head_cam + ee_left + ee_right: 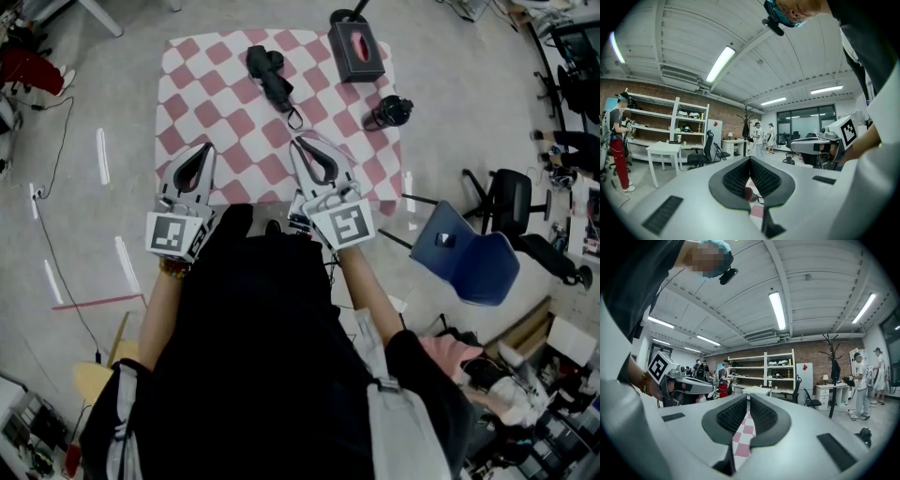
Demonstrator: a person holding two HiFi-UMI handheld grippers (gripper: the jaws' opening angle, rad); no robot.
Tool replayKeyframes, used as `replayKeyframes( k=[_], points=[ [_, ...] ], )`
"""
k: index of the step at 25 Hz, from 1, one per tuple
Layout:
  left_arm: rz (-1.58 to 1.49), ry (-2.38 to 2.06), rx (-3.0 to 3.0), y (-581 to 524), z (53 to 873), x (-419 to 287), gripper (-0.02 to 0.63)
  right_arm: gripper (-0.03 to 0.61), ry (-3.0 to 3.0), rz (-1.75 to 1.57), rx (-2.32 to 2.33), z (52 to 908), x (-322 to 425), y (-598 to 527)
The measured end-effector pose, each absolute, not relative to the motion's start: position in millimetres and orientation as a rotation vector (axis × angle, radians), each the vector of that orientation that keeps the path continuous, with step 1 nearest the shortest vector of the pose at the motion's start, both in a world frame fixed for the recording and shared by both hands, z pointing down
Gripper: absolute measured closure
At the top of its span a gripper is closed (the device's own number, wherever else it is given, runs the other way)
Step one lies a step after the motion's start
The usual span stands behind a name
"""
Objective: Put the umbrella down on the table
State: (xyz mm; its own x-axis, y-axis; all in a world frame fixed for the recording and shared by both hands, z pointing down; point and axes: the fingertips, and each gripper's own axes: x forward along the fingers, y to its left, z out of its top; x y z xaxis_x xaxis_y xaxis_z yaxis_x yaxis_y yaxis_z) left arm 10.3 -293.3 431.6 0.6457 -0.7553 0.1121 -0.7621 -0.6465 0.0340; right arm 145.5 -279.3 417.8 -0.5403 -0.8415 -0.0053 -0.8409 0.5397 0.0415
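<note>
A folded black umbrella lies on the pink-and-white checked table, toward its far side, with its strap loop pointing back at me. My right gripper hovers over the near middle of the table, its tips just short of that loop, shut with nothing between the jaws. In the right gripper view the tips meet over the checked cloth. My left gripper is over the table's near left part, also shut and empty. Its tips meet in the left gripper view. Neither gripper touches the umbrella.
A black tissue box stands at the table's far right, and a black bottle lies near the right edge. A blue chair and a black office chair stand to the right of the table. People stand farther off in the room.
</note>
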Motion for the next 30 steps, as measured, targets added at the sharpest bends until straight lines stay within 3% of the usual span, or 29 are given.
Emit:
replayKeyframes(
  k=[30],
  points=[
    [0.147, -1.294, 2.754, -298, 438, -6, 0.6, 0.555, -2.694, -0.02, 1.489, 432, 142, -283]
  ],
)
